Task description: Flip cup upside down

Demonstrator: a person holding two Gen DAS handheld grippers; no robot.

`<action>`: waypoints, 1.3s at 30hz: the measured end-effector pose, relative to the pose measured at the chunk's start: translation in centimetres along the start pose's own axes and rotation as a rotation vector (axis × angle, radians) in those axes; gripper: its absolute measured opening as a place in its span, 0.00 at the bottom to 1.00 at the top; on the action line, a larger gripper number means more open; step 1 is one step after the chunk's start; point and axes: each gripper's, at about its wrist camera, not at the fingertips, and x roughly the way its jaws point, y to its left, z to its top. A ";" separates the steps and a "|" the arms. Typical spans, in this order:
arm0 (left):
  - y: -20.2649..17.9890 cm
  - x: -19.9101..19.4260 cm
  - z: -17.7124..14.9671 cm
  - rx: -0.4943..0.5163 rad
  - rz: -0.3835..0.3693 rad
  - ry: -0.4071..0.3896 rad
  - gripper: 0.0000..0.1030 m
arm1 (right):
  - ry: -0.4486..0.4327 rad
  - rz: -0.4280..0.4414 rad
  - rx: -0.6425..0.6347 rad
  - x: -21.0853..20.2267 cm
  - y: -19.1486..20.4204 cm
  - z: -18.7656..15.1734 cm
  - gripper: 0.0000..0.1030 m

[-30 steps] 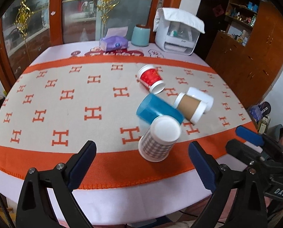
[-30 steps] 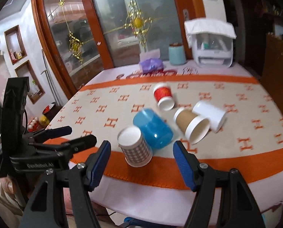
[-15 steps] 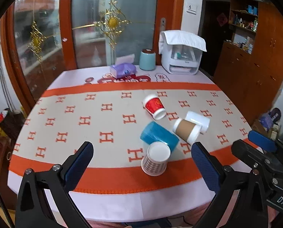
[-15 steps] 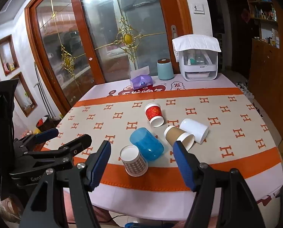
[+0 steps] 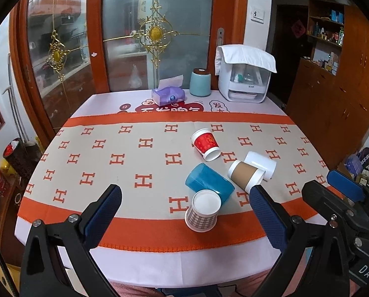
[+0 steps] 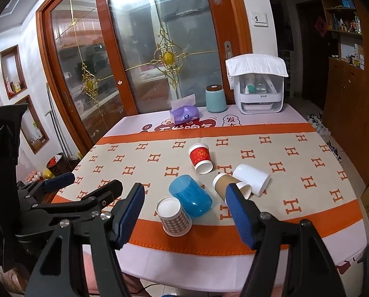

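A checked paper cup (image 5: 202, 210) stands upside down near the table's front edge; it also shows in the right wrist view (image 6: 173, 216). A blue cup (image 5: 209, 183), a brown cup (image 5: 246, 176), a white cup (image 5: 260, 165) and a red cup (image 5: 206, 144) lie on their sides behind it. My left gripper (image 5: 185, 212) is open and empty, held back from the table. My right gripper (image 6: 185, 212) is open and empty too, also back from the table. Each gripper shows in the other's view, the right one (image 5: 343, 195) and the left one (image 6: 68, 190).
The table (image 5: 110, 163) has a beige and orange H-pattern cloth. At its far end stand a purple tissue pack (image 5: 168, 95), a pale green canister (image 5: 200, 83) and a white box appliance (image 5: 245, 79). Glass doors lie behind, wooden cabinets to the right.
Both grippers have pulled back and up from the table. The cups look smaller and farther away. The checked cup stays upside down where it was.
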 end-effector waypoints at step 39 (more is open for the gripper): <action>-0.2 2.7 0.4 0.003 0.074 0.027 0.99 | 0.041 -0.017 0.049 3.2 -1.4 -0.3 0.66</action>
